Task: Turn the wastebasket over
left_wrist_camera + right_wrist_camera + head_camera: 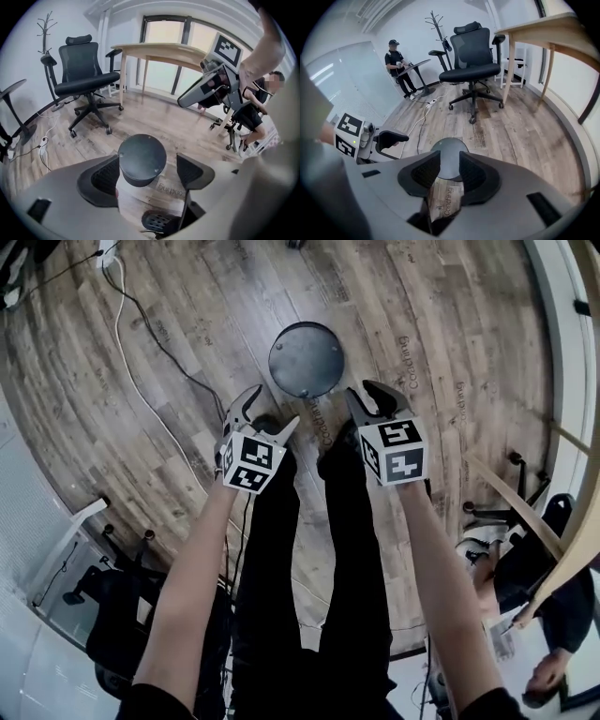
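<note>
- The wooden floor (187,381) fills nearly the whole head view, planks running out in all directions.
- A pale wooden desk (164,49) stands by the windows, across the top centre of the left gripper view.
- A black office chair (84,75) sits at the upper left of that view, just beside the desk.
- The wastebasket (306,359), dark and round, stands on the floor at upper centre of the head view with a closed flat face up, ahead of both tools and touching neither.
- The left gripper (272,409) hangs left of centre, angled down. Its pads (105,176) stand released, wide apart. The wastebasket shows in the gap but lies farther off on the floor.
- The right gripper (368,397) hangs right of centre. Its pads (424,173) are closer together yet parted, with only floor and the wastebasket's edge showing through the gap and nothing grasped.
- A white cable (131,362) snakes across the upper left of the floor.
</note>
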